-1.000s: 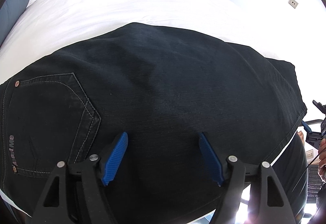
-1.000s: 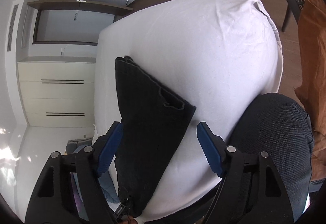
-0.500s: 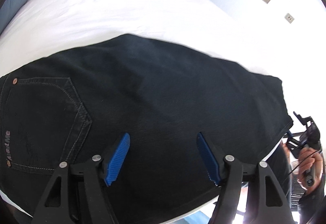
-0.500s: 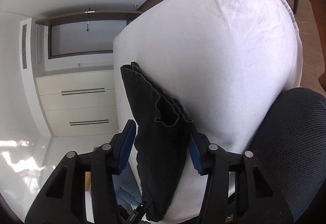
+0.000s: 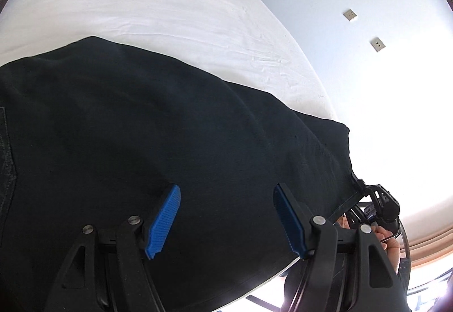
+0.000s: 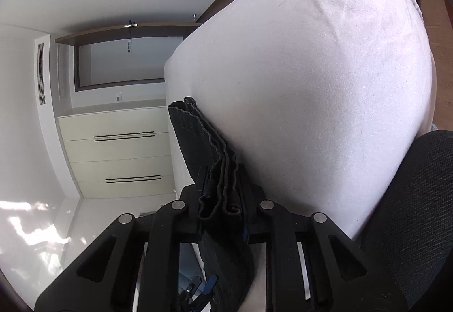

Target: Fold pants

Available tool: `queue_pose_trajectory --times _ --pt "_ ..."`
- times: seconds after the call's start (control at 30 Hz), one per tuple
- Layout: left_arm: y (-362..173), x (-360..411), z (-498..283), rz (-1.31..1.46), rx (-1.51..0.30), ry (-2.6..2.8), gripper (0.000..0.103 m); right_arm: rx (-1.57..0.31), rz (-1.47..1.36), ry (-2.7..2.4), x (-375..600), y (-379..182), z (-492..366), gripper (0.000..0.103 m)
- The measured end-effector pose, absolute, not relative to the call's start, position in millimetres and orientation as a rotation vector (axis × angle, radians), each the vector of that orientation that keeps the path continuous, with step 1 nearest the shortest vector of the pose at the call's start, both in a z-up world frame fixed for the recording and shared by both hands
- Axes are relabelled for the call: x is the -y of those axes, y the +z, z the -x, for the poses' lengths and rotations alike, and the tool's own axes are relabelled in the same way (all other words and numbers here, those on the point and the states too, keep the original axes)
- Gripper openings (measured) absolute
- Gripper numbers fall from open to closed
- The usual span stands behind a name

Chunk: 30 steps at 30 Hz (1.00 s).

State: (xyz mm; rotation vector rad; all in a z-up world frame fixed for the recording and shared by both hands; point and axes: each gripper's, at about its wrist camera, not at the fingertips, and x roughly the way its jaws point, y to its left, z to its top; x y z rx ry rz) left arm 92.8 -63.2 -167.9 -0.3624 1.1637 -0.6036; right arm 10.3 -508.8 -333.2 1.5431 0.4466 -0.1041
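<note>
Black pants lie flat across the white bed, legs stacked. My left gripper hovers open just over the cloth near the bed's front edge, and nothing sits between its blue pads. At the right end my right gripper clamps the hem corner. In the right wrist view the stacked leg hems run edge-on into my right gripper. Its jaws are closing and press on the bunched hem layers between them.
A hand holds the right gripper off the bed's right edge. White sheet stretches beyond the pants. A dark-clad leg is at lower right. A drawer unit stands against the far wall, with wall sockets nearby.
The right jaws went from wide apart to clamped on the hems. The left gripper slid right along the pants, so the back pocket has left its view; its jaws stayed open.
</note>
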Motion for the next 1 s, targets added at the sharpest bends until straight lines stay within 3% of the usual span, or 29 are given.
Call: queue_pose_trajectory --times 0.37,0.53,0.63,0.7,0.77,1.0 --pt "-184 55 -94 0.456 -1.187 -0.633 0.071 -0.514 -1.328 -0.217 500 -301 -41 0.011" --pt "-183 41 -94 0.497 -1.189 -0.636 0.072 -0.609 -0.877 -0.187 446 -233 -87 0.011" --pt "-183 38 -95 0.573 -1.193 -0.639 0.082 -0.692 -0.516 -0.081 373 -202 -121 0.011" --pt "-182 39 -95 0.604 -1.203 -0.644 0.09 -0.762 -0.251 -0.024 316 -203 -141 0.011" --pt "-181 40 -96 0.628 -1.217 -0.656 0.092 -0.818 -0.105 0.021 278 -216 -148 0.011" --pt "-182 47 -109 0.704 -1.259 -0.7 0.094 -0.869 -0.064 0.04 264 -237 -164 0.011"
